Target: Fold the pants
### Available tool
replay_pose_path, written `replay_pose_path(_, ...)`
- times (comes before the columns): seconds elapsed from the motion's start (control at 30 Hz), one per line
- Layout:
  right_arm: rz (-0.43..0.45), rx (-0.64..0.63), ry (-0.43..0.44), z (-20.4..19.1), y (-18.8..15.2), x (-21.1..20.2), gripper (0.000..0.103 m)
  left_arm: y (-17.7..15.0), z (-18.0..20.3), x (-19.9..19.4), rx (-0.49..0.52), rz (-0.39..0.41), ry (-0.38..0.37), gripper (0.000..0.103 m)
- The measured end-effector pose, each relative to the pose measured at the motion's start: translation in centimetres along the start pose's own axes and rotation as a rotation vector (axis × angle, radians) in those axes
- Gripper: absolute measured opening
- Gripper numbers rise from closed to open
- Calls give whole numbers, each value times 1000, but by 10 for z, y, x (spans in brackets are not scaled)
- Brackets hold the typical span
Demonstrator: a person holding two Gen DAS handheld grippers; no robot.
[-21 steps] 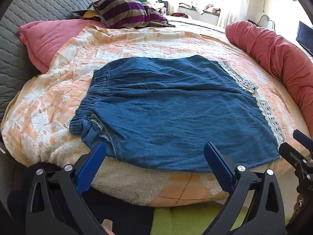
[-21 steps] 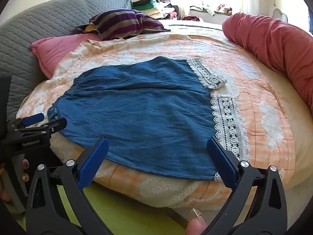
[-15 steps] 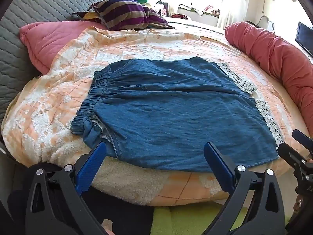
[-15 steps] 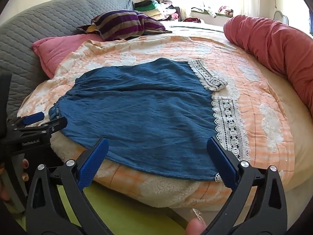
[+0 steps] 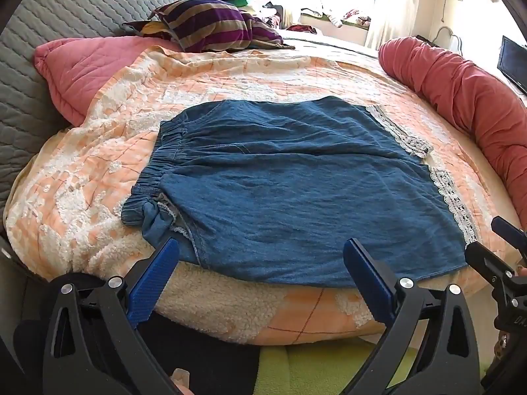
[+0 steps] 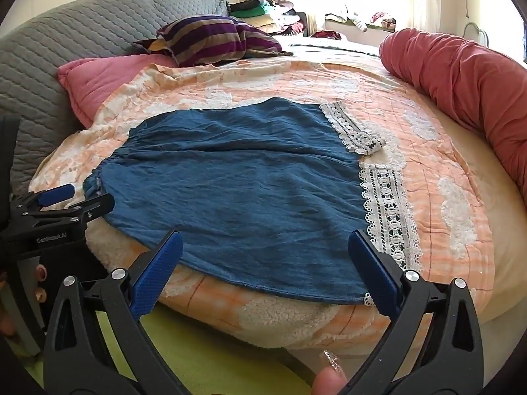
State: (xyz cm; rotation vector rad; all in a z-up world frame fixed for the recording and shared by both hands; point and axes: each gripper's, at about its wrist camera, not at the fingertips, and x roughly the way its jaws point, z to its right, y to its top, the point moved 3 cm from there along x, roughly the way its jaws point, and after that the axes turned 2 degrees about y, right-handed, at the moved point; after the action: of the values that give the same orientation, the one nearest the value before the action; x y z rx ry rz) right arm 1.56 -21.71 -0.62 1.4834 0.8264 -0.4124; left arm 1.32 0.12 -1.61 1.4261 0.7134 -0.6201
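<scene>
Blue denim pants (image 5: 290, 191) (image 6: 237, 191) with white lace hems (image 6: 385, 210) lie flat on an orange and white quilt (image 5: 98, 177). The elastic waistband (image 5: 154, 171) is at the left, the lace hems at the right. My left gripper (image 5: 260, 263) hovers open over the near edge of the pants, toward the waistband end. My right gripper (image 6: 265, 258) hovers open over the near edge, toward the lace end. Nothing sits between either pair of blue pads. Each gripper shows at the edge of the other's view.
A pink pillow (image 5: 85, 69) and grey quilted headboard (image 5: 66, 10) stand at the left. A striped cushion (image 6: 210, 39) and piled clothes lie at the back. A long red bolster (image 6: 461, 82) curves along the right. A green mat (image 6: 204, 358) lies below the bed edge.
Both views have shifted slightly, so the pants sit a little lower in frame. Both grippers stay wide open.
</scene>
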Motion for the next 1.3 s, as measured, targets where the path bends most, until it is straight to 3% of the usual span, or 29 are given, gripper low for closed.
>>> replay_pose_path(1.3,-19,15,7,5,-5,8,95,-1,3,3,-1,-9,-5,99)
